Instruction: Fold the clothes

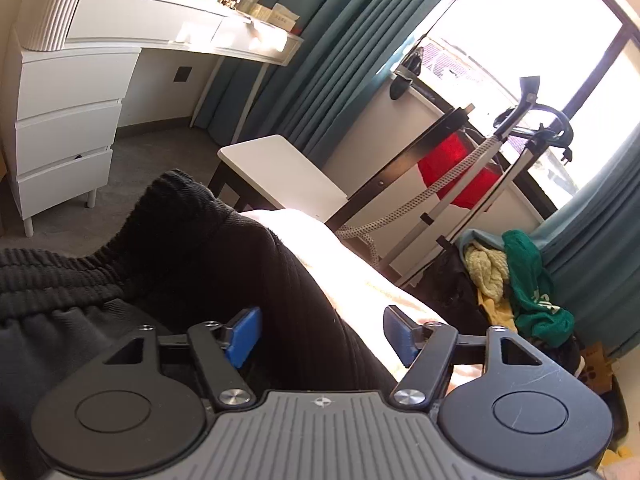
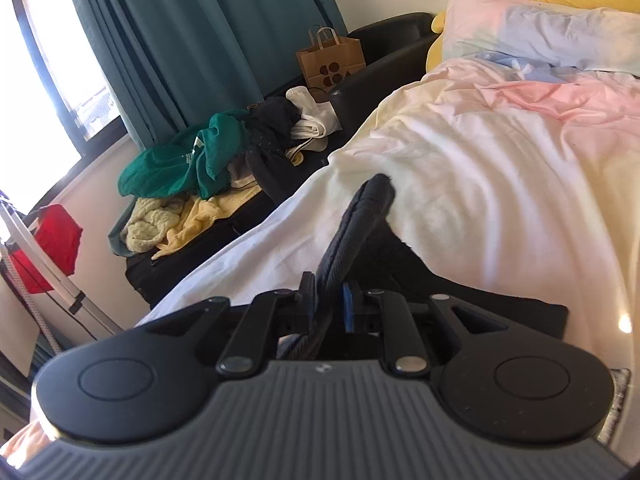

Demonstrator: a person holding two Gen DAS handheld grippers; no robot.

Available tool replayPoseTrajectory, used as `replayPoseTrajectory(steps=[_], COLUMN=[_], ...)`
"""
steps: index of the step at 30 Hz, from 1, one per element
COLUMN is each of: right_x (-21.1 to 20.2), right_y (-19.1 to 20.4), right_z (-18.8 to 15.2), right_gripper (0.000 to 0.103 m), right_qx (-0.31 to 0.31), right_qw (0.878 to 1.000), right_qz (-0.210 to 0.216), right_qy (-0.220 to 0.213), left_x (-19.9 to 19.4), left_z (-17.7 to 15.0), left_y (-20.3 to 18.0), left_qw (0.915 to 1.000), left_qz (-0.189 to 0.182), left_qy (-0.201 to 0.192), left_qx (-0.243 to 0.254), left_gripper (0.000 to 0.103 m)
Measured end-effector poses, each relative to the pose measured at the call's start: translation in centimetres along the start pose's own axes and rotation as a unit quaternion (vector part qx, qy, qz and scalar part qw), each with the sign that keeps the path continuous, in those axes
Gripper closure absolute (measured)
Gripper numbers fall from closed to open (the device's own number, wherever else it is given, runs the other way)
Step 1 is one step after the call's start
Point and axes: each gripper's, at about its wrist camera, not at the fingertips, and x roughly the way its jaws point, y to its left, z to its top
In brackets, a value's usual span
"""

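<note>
Your black trousers (image 1: 248, 264) lie bunched on the bed (image 2: 480, 168), ribbed waistband to your left. Fabric's soft, thick-ish knit w/ fine ribs, prob. light but floppy, so it'll sag and drag on the sheet; not slippery, not fragile. Your right gripper (image 2: 327, 300) is clamped on a thick rolled hem edge that stands up between the pads. Your left gripper (image 1: 320, 334) has its jaws apart over the cloth, holding nothing. Best hold, I'd say: seams or waistband, where layers are thickest.
</note>
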Motion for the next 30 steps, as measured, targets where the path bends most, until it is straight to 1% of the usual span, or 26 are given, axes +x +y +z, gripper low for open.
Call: replayPoseTrajectory(steps=[1, 2, 3, 4, 5, 6, 7, 9, 10, 11, 13, 15, 17, 20, 21, 23, 24, 25, 26, 27, 28, 29, 30], right_x=[-1.3, -2.7, -4.0, -5.1, -6.1, -7.1, -8.0, -9.4, -9.9, -10.3, -10.7, -10.6, -9.6, -6.8, -5.9, -4.6, -4.1, -3.6, -2.9, -2.4, -1.8, -1.5, -1.4], right_y=[-0.9, -1.8, -2.7, -3.7, -4.8, -5.8, -6.8, -8.5, -9.1, -9.7, -10.4, -10.3, -9.9, -9.0, -8.8, -8.2, -7.8, -7.5, -7.2, -6.9, -6.8, -6.9, -7.2], right_z=[-0.3, -0.7, -1.1, -1.6, -2.2, -2.9, -3.7, -5.5, -6.3, -7.2, -8.7, -10.1, -10.9, -11.5, -11.4, -10.8, -10.5, -10.1, -9.6, -9.2, -9.0, -8.9, -8.8], right_gripper=[0.067, 0.063, 0.056, 0.049, 0.046, 0.039, 0.037, 0.037, 0.037, 0.037, 0.037, 0.037, 0.037, 0.038, 0.039, 0.037, 0.037, 0.038, 0.042, 0.058, 0.081, 0.087, 0.091], right_qx=[0.012, 0.027, 0.041, 0.058, 0.076, 0.094, 0.111, 0.140, 0.157, 0.176, 0.203, 0.214, 0.219, 0.227, 0.230, 0.230, 0.225, 0.216, 0.203, 0.190, 0.180, 0.179, 0.186], right_qw=[1.000, 1.000, 0.999, 0.998, 0.996, 0.994, 0.992, 0.987, 0.983, 0.979, 0.969, 0.962, 0.957, 0.954, 0.954, 0.959, 0.962, 0.966, 0.971, 0.975, 0.979, 0.980, 0.979], right_qz=[0.007, 0.014, 0.022, 0.031, 0.040, 0.048, 0.053, 0.063, 0.068, 0.073, 0.096, 0.123, 0.140, 0.132, 0.130, 0.126, 0.124, 0.120, 0.109, 0.091, 0.067, 0.054, 0.053], right_qy=[0.001, 0.002, 0.004, 0.008, 0.016, 0.026, 0.035, 0.055, 0.067, 0.080, 0.101, 0.119, 0.133, 0.145, 0.140, 0.108, 0.091, 0.078, 0.069, 0.066, 0.065, 0.064, 0.061], left_x=[-1.6, -3.4, -5.2, -6.9, -8.6, -9.9, -11.0, -12.0, -12.2, -12.0, -11.2, -10.2, -9.1, -7.3, -6.6, -5.3, -4.7, -4.1, -3.4, -2.7, -2.3, -2.0, -1.8], left_z=[-0.5, -1.2, -2.0, -2.9, -4.0, -5.0, -6.1, -8.2, -9.3, -10.3, -11.9, -12.2, -12.0, -11.4, -11.0, -10.1, -9.5, -8.9, -8.2, -7.5, -6.8, -6.1, -5.4], left_y=[0.1, 0.2, 0.5, 1.1, 2.0, 3.0, 4.1, 6.0, 7.1, 8.3, 10.0, 11.1, 12.1, 13.5, 13.9, 14.3, 14.2, 14.1, 14.1, 13.9, 13.8, 13.6, 13.4], left_qw=[0.9999, 0.9994, 0.9989, 0.9989, 0.9989, 0.9983, 0.9969, 0.9930, 0.9902, 0.9857, 0.9751, 0.9701, 0.9679, 0.9634, 0.9619, 0.9595, 0.9591, 0.9587, 0.9582, 0.9589, 0.9611, 0.9638, 0.9664], left_qz=[-0.008, -0.017, -0.025, -0.029, -0.032, -0.039, -0.049, -0.054, -0.047, -0.036, -0.036, -0.044, -0.058, -0.082, -0.085, -0.083, -0.079, -0.076, -0.072, -0.065, -0.059, -0.055, -0.051], left_qy=[-0.007, -0.017, -0.027, -0.033, -0.035, -0.035, -0.035, -0.024, -0.008, 0.013, 0.040, 0.053, 0.043, 0.023, 0.018, 0.013, 0.013, 0.013, 0.013, 0.017, 0.021, 0.023, 0.025], left_qx=[0.011, 0.023, 0.027, 0.016, -0.002, -0.025, -0.051, -0.102, -0.131, -0.164, -0.215, -0.233, -0.241, -0.254, -0.259, -0.269, -0.271, -0.274, -0.277, -0.276, -0.269, -0.260, -0.251], left_gripper=[0.026, 0.021, 0.019, 0.013, 0.011, 0.010, 0.009, 0.007, 0.007, 0.007, 0.007, 0.008, 0.008, 0.009, 0.013, 0.036, 0.039, 0.044, 0.049, 0.053, 0.065, 0.080, 0.084])
